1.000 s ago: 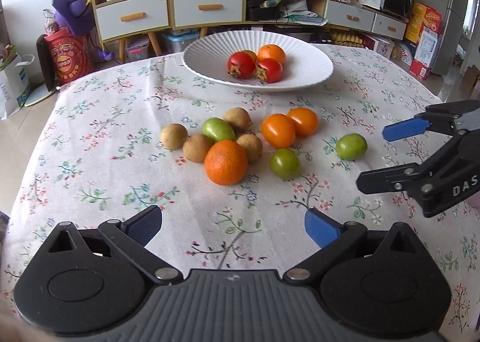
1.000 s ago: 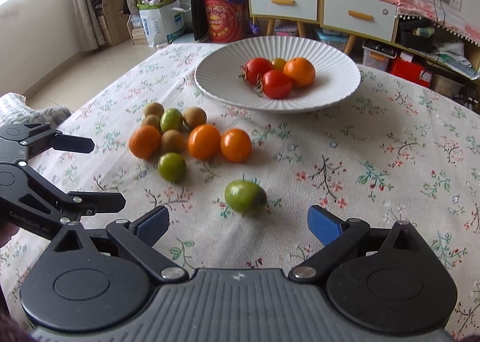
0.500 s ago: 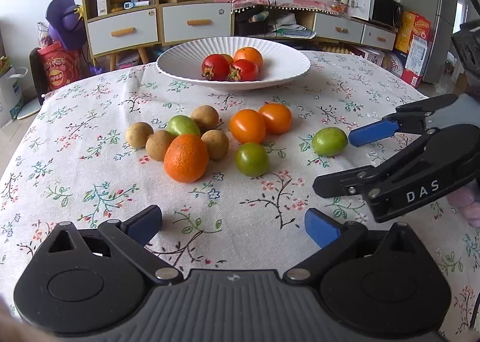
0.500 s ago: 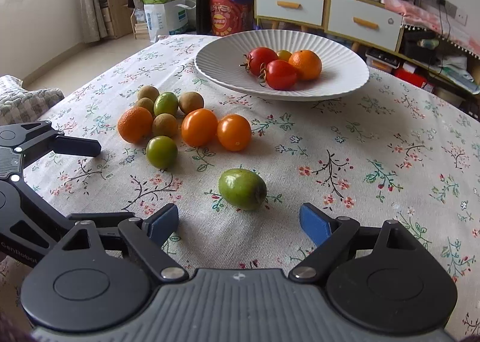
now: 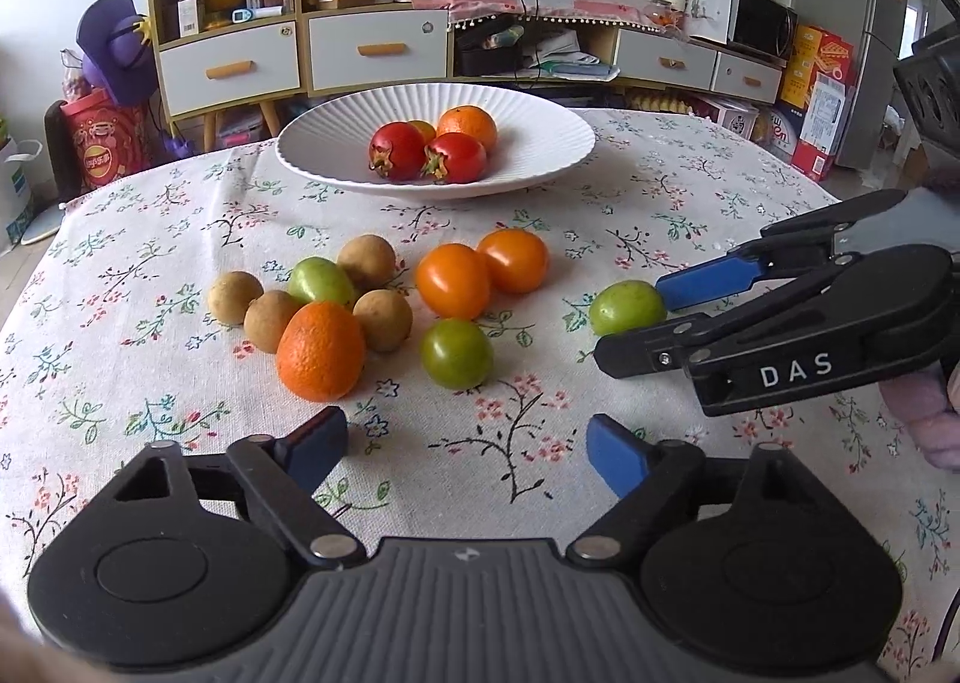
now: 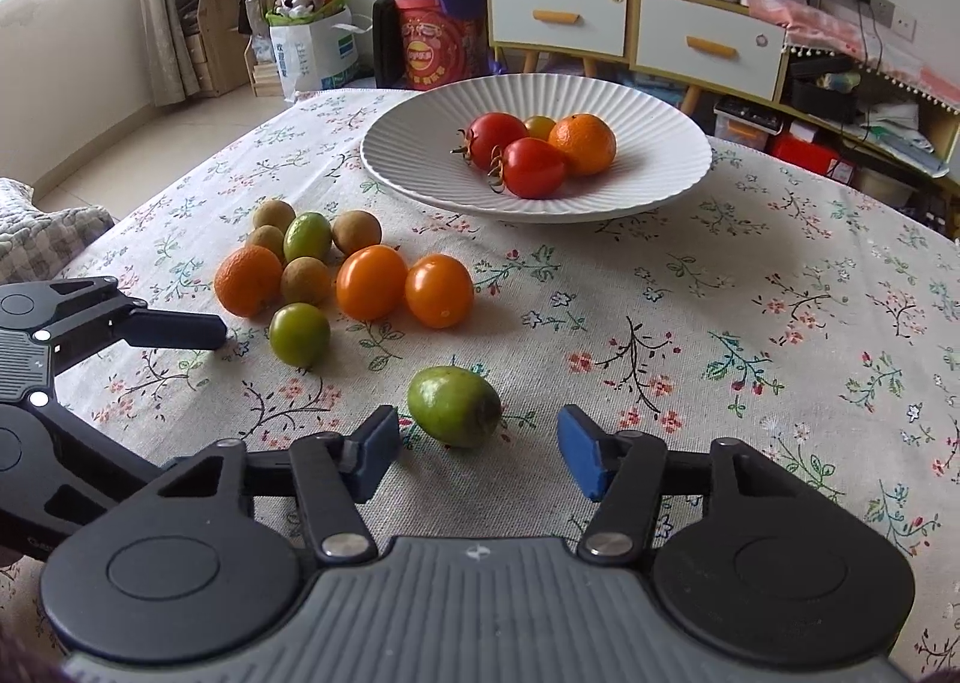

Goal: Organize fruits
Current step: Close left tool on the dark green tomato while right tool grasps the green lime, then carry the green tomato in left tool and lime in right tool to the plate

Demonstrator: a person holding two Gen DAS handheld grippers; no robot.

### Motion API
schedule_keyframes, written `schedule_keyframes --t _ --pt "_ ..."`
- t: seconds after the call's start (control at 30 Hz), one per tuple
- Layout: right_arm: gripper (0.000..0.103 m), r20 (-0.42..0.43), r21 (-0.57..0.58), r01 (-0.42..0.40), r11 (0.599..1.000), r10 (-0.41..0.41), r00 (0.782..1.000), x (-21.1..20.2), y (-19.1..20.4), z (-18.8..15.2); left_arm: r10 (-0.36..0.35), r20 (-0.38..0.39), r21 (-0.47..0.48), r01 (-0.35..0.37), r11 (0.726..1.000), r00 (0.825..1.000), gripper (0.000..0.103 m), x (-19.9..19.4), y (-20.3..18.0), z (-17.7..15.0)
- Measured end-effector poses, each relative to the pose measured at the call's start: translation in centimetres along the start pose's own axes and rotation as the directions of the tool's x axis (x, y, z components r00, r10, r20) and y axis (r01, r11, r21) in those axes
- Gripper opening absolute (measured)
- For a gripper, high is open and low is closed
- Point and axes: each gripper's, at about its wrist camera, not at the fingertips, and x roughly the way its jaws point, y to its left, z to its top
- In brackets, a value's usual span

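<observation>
My right tool [image 6: 477, 452] sits low over the table [image 6: 780, 287], its blue-padded fingers [image 6: 579, 458] spread wide and gripping nothing, with an oval green fruit [image 6: 454, 406] lying on the cloth between them, nearer the left pad and touching neither. The fruit is smooth and egg-shaped, with a dark patch at one end; its long axis runs crosswise to my tool, roughly parallel to the near edge of the table, dark end to the right. From the left wrist view the same green fruit [image 5: 627, 307] lies just at the tips of the right tool [image 5: 630, 317], whose black plastic arms carry white lettering.

My left tool [image 5: 465, 452] hangs released too, its fingers wide apart above bare cloth near the table's near edge, holding nothing.

The table wears a matt, woven floral tablecloth [image 5: 150, 239]. Toward the middle lies a loose cluster: a pebbly-skinned orange [image 5: 320, 350], four dull brown round longans [image 5: 382, 319], a glossy green fruit [image 5: 320, 281] among them, two shiny orange tomatoes [image 5: 453, 280] touching each other, and a round green tomato [image 5: 456, 353] just in front of them.

Toward the far edge stands a white ribbed ceramic plate [image 5: 336, 134], shallow and fluted. It holds two glossy red tomatoes [image 5: 456, 157] with dried calyxes, an orange mandarin [image 5: 468, 125], and a small yellowish fruit mostly hidden behind them.
</observation>
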Motion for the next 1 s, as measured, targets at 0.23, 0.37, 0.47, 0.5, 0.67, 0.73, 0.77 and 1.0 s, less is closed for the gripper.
schedule_keyframes --t 0.23,0.37,0.47,0.5,0.67,0.73,0.77,1.0 --pt "0.043 0.001 0.001 -0.016 1.0 0.016 1.0 -0.1 0.1 0.3 -0.014 0.001 -0.014 0.014 1.0 1.0 0.063 0.4 -0.1 0.9" --pt "0.041 0.008 0.013 -0.016 1.0 0.016 1.0 -0.2 -0.1 0.5 -0.013 0.005 -0.013 0.014 1.0 1.0 0.054 0.5 -0.3 1.2" --pt "0.038 0.011 0.019 -0.019 1.0 0.019 1.0 -0.2 -0.1 0.7 -0.012 0.007 -0.013 0.012 1.0 1.0 0.048 0.7 -0.3 1.4" --pt "0.037 0.012 0.02 -0.02 1.0 0.02 1.0 -0.2 -0.2 0.7 -0.012 0.007 -0.013 0.012 1.0 1.0 0.045 0.7 -0.3 1.5" --pt "0.033 0.011 0.02 -0.029 0.999 0.029 1.0 -0.3 -0.2 0.7 -0.002 0.011 -0.025 0.002 1.0 1.0 0.038 0.7 -0.1 1.8" --pt "0.031 0.011 0.018 -0.031 0.999 0.031 0.999 -0.3 -0.2 0.8 0.002 0.014 -0.03 -0.002 1.0 1.0 0.036 0.7 0.0 1.9" --pt "0.03 0.011 0.018 -0.033 0.999 0.032 0.999 -0.3 -0.2 0.8 0.004 0.015 -0.031 -0.004 1.0 1.0 0.034 0.7 0.1 1.9" --pt "0.03 0.01 0.021 -0.033 0.999 0.033 0.999 -0.3 -0.1 0.8 0.024 0.016 -0.023 -0.024 0.999 1.0 0.019 0.7 -0.1 2.1"
